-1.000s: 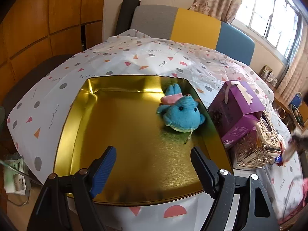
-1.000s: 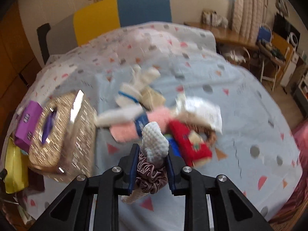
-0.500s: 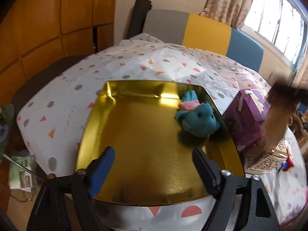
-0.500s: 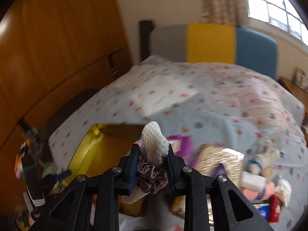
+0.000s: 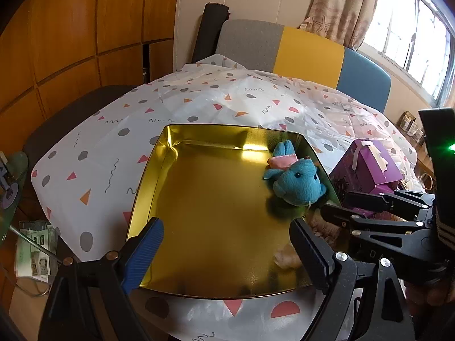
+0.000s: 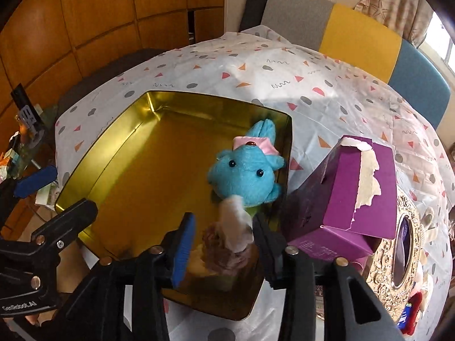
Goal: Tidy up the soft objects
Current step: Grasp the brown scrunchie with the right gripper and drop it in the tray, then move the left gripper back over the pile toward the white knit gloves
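Left wrist: patterned tablecloth [image 5: 199,108], striped sofa [image 5: 310,51].

Surface [image 5: 199,108] covered by white cloth with grey dots, pink and orange triangles, squiggles. Purple carton [image 6: 349,199] near the right edge, torn tape on its top, tilted. Ornate gold box [image 6: 403,241] with oval window just beside it, toward the near right corner. Chair [image 5: 298,54] at the far edge: grey, yellow, blue back panels. Wood-panelled wall [image 5: 71,42] left. Curtain [image 5: 341,8] and window [image 5: 412,37] far right.
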The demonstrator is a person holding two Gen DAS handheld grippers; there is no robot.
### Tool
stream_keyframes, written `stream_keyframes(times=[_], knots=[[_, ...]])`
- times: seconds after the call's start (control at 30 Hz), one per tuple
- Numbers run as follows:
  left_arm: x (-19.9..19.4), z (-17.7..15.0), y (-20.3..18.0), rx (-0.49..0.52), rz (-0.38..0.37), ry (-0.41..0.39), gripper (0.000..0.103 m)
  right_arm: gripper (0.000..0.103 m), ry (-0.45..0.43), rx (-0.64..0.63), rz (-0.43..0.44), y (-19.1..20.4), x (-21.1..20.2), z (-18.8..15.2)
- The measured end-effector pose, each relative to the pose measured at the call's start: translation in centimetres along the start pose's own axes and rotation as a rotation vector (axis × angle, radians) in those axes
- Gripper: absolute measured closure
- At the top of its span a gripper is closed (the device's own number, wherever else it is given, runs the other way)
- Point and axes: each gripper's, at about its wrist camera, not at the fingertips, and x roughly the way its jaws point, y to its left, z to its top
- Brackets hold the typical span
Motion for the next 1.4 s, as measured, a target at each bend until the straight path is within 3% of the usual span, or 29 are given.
stream_keyframes(times=[0.17,0.7,1.1,1.4], knots=[[0.0,-0.1,-0.1,0.006,0.008,0.002,0.012,0.052,-0.043,0.054,0.005,-0.5,-1.3,-0.1],[-0.5,-0.2,-1.3,0.040,0.023,-0.007,0.012,0.051,-0.251,0.160,-0.131,-3.8,-8.3,-0.3],[-0.8,-0.3,-3.0,0.092,0.038,-0.023,0.012,0.051,-0.331,0.344,-0.317,-13.3,-13.3,-3.7],[-0.7,-0.6,-4.0,0.116,0.043,-0.023,0.012,0.050,-0.311,0.534,-0.460,-22.0,-15.1,-8.6]])
